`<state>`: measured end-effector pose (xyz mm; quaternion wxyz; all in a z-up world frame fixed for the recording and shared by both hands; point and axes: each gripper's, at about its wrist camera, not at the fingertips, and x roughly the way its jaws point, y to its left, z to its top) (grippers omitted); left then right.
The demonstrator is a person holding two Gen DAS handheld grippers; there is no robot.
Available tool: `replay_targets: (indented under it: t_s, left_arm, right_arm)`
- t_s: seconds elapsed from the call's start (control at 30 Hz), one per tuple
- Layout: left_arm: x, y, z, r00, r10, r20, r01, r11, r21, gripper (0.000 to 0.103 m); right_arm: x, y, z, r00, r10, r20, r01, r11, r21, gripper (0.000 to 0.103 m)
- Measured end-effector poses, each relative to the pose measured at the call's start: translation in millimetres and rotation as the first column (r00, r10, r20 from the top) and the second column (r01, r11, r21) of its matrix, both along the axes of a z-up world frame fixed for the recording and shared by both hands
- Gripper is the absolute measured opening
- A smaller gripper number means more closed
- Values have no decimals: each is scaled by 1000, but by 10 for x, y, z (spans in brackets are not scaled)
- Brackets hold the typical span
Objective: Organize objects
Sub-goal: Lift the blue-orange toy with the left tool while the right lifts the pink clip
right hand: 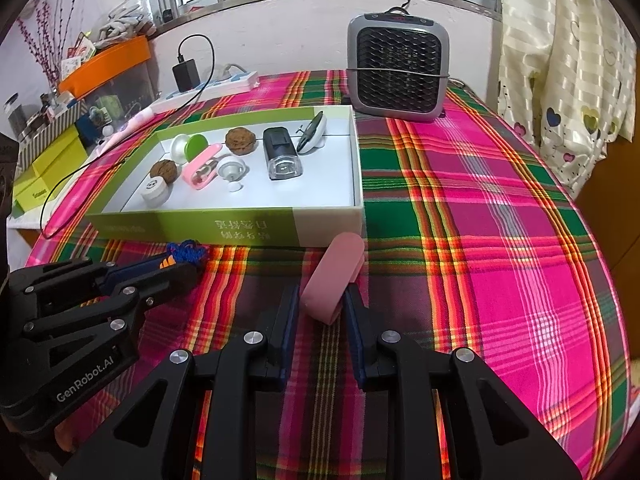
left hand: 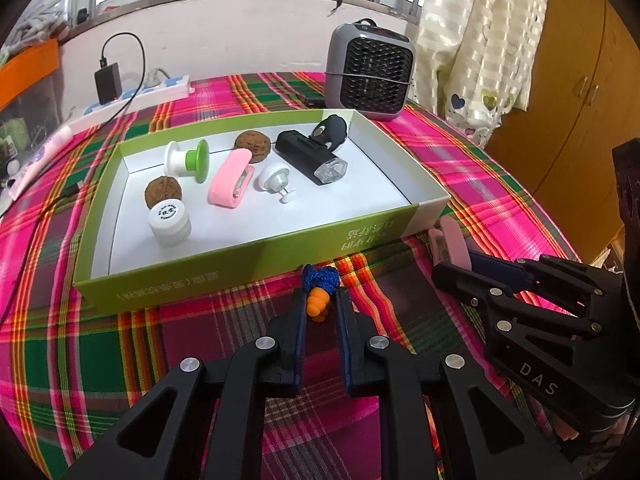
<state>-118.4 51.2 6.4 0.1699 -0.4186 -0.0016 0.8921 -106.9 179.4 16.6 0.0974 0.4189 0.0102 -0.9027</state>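
A green and white box (left hand: 248, 258) (right hand: 224, 229) lies on the plaid cloth and holds a black bike light (left hand: 310, 156) (right hand: 281, 152), a pink clip (left hand: 230, 180), two walnuts, a white jar (left hand: 169, 222) and other small items. My left gripper (left hand: 320, 300) (right hand: 182, 264) is shut on an orange earplug (left hand: 317, 307) with a blue cord (left hand: 320, 277), just in front of the box. My right gripper (right hand: 322, 292) (left hand: 454, 260) is shut on a pink clip (right hand: 334, 276) (left hand: 452, 240) near the box's front right corner.
A grey fan heater (left hand: 370, 76) (right hand: 398, 68) stands behind the box. A power strip with a black charger (left hand: 108, 82) (right hand: 186, 74) lies at the back left. Boxes and clutter (right hand: 52, 160) sit off the left edge. A curtain (right hand: 568, 60) hangs at the right.
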Motion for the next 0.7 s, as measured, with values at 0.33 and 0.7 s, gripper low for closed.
replay_targets:
  t_s: [0.33,0.7]
  left_arm:
    - [57,-25,64,1000,4,-15,-3,1000,10,12]
    - [100,-53,86,1000,11,-20,-10,1000,19,12]
  right_arm:
    - [31,19,62,1000,16,-19,-16,1000,-13,19]
    - [76,23,96,999,23,-29,-24,1000,-15,19]
